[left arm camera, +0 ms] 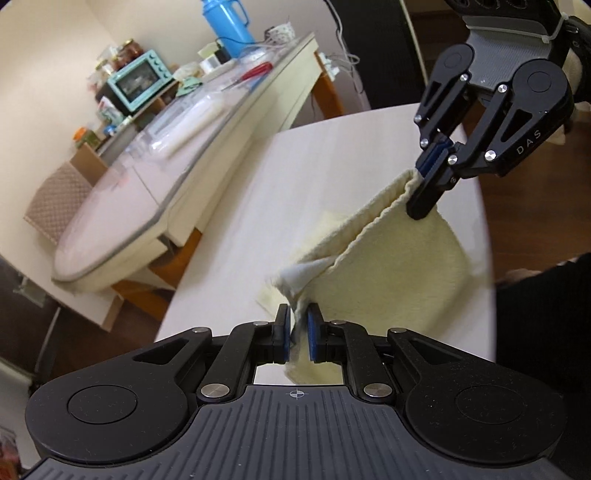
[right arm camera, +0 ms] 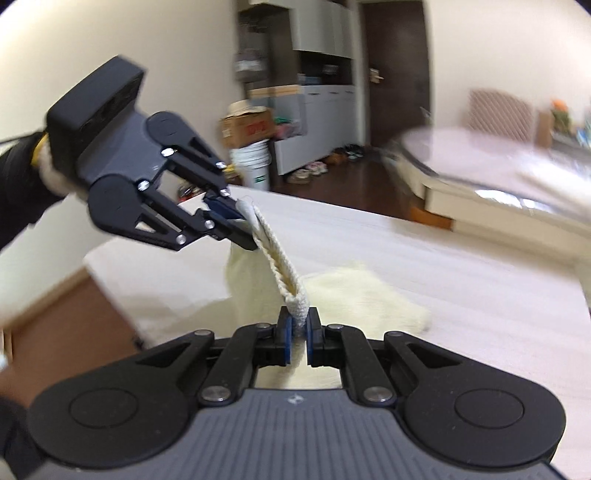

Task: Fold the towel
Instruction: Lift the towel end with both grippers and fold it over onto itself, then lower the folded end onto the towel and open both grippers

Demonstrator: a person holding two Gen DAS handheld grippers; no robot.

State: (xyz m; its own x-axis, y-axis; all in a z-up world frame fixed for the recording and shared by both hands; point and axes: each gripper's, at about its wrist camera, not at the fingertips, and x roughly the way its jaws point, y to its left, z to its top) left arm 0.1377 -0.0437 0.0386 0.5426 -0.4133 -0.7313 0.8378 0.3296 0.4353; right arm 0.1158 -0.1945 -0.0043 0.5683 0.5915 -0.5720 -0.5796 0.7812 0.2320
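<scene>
Pale yellow towel [left arm camera: 399,269], fluffy, with a ribbed hem, lifted off a white table [left arm camera: 295,177] by two corners. Upper hem stretched taut between both grippers; lower part sagging down and trailing onto the tabletop, seen in the right wrist view as a crumpled spread [right arm camera: 369,295] of cloth beyond the near gripper.

Judged as midway through a fold: hem looking doubled where two layers run side by side, so perhaps one fold already made, though not certain. No neat folded stack on the table yet. Left to do, by this reading: carrying the held edge over, laying it flat, aligning the layers, releasing.

Left gripper [left arm camera: 297,325], blue pads almost together, pinching a bunched corner of the towel, only a thin gap filled by cloth. Right gripper [left arm camera: 428,184], at upper right in the left wrist view, fingers pressed closed on the opposite corner of the hem. Same grip up close in the right wrist view [right arm camera: 298,328]: blue pads squeezing the ribbed edge.

Beyond, a second cluttered table [left arm camera: 122,206] holding a small teal oven [left arm camera: 142,83] and a blue flask [left arm camera: 229,26].
</scene>
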